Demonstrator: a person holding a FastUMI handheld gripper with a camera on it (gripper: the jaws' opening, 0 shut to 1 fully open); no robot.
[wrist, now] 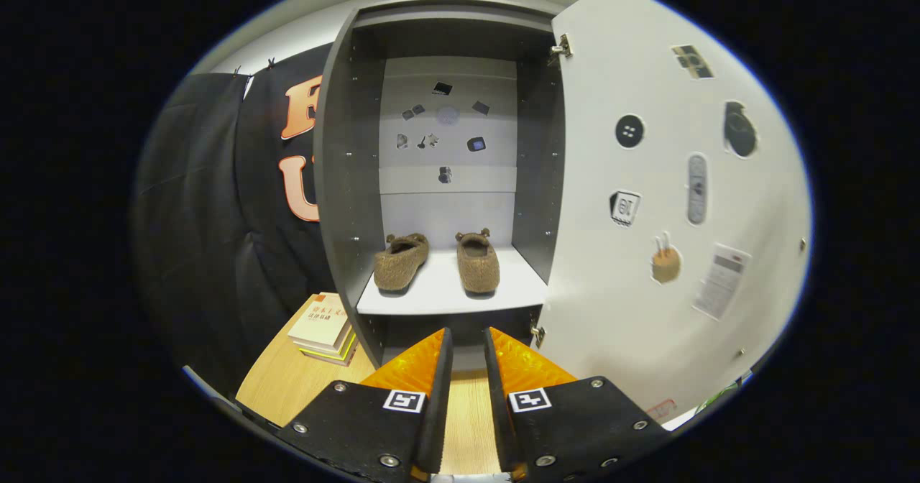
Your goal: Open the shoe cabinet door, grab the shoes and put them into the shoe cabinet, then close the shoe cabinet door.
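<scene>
Landmark: stack of books [325, 328], lying flat, pale cover on top, yellow edges lower in the pile.
Surface: light wooden board [287, 386] under the books, grain running away from the viewer, front edge well forward of the books.
Wall: black cloth [208, 217] hanging just behind and beside the books, creased in long folds.
Clips: small clips [272, 61] high above the books, at the cloth's top edge.
Upper wall: plain pale surface [302, 37] above the cloth.
Light: soft, even, brightest high above the books.

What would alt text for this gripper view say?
Two brown fuzzy shoes sit apart on a shelf inside an open shoe cabinet, its door swung right. The gripper waits before it, fingers narrowly parted, holding nothing.
</scene>
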